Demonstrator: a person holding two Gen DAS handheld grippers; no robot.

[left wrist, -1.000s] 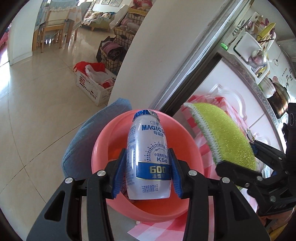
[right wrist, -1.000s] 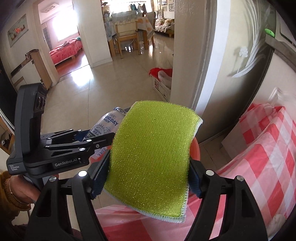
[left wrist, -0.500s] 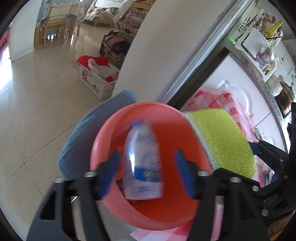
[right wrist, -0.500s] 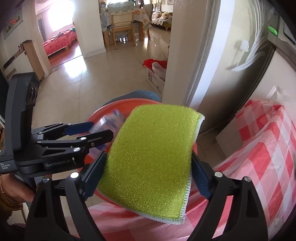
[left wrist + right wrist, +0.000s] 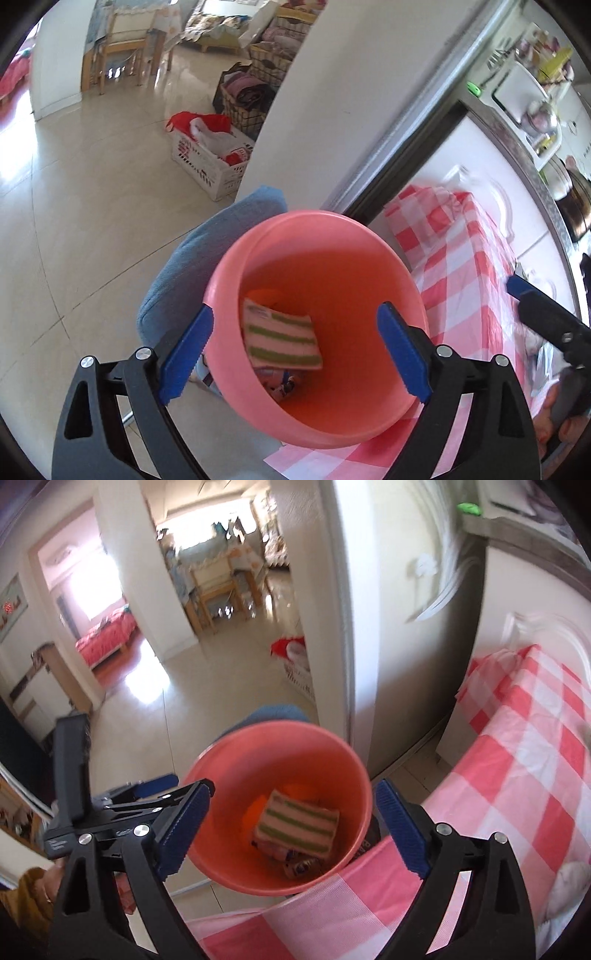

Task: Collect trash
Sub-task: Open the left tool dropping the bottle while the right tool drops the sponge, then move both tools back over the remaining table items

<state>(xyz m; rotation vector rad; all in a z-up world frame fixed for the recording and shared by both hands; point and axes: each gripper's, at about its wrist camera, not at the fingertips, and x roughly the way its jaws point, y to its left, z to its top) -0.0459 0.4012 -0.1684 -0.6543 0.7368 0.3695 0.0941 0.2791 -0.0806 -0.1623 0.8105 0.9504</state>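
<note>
tiled floor beside a table under a red checked cloth [image 5: 469, 266], pink bin [image 5: 266, 236] at its edge. left gripper [image 5: 295, 354] and right gripper [image 5: 291, 827] both spread wide and empty above the rim. bottle and sponge [image 5: 299, 823] released a moment ago, sponge now striped-side up on the pile inside, bottle hidden or indistinct beneath. probably two more pieces collected

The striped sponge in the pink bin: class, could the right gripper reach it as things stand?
Probably yes. The right gripper is open and empty above the pink bin, whose mouth is uncovered; the striped sponge lies on top of the other trash.
</note>
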